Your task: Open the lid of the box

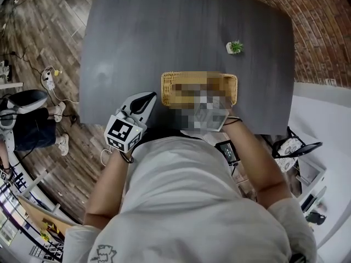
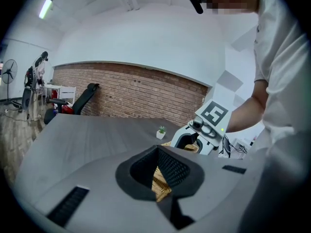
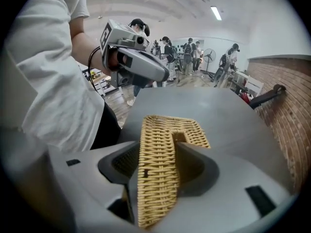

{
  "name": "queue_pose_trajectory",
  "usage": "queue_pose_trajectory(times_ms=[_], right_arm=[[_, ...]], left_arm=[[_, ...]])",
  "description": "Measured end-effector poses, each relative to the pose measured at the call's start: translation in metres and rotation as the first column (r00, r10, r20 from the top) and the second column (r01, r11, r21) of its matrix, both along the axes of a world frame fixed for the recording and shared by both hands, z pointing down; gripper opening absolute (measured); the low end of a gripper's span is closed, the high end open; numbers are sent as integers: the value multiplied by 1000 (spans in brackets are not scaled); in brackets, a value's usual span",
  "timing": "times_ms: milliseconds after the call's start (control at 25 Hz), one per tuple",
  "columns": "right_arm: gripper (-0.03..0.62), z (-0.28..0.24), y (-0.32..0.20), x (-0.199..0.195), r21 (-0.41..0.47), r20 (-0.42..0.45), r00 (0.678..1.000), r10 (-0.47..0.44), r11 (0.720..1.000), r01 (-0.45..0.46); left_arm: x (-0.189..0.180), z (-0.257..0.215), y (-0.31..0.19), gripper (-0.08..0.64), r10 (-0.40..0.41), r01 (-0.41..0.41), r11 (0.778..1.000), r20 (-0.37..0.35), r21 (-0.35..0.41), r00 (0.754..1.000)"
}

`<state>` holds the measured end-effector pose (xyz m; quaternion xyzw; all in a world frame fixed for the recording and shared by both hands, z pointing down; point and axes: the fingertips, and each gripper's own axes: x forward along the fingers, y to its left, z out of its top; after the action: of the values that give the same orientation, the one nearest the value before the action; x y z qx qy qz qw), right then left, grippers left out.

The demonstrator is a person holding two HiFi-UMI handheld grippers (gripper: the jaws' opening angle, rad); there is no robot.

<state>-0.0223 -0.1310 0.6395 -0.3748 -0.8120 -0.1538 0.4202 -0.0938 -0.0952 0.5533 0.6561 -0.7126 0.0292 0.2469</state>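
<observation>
A woven wicker box [image 1: 171, 86] lies at the near edge of the dark grey table [image 1: 164, 32]; a mosaic patch covers its middle. In the right gripper view, a band of the box's wicker lid [image 3: 158, 169] runs between the jaws of my right gripper [image 3: 158, 147]. A dark gap shows on each side of the band, so the pads do not press on it. My left gripper [image 1: 143, 100] hovers by the box's left near corner. Its fingertips meet with nothing between them, and wicker [image 2: 160, 186] shows below them.
A small potted plant [image 1: 235, 47] stands on the table beyond the box's right end. Wooden floor, cables and a chair [image 1: 24, 100] lie to the left. A brick wall [image 2: 131, 98] runs behind the table's far side. Several people stand far off.
</observation>
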Motion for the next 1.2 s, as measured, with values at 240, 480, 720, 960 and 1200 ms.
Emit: queue_pose_trajectory(times_ms=[240,480,720,960,1200], right_arm=[[144,-31,-3,-6,-8,25,999,-30,1000,30],[93,-60,-12,-21,8,46,998,-42,999,42],[43,-83,-28,-49,66,88,994,-58,996,52],[41,-91,-43,-69,67,100,994,-42,997,35],[44,-94,-63,-91,55,106,994,-10,998,4]], left_arm=[[-5,-12,-1,11,-9,9,1000,21,13,1000],[-15,-24,-3,11,-2,1,1000,46,24,999],[-26,-32,-11,11,26,-28,999,64,29,998],[-36,-35,-25,11,62,-64,998,80,27,995],[-51,-34,-33,11,63,-65,998,67,26,996]])
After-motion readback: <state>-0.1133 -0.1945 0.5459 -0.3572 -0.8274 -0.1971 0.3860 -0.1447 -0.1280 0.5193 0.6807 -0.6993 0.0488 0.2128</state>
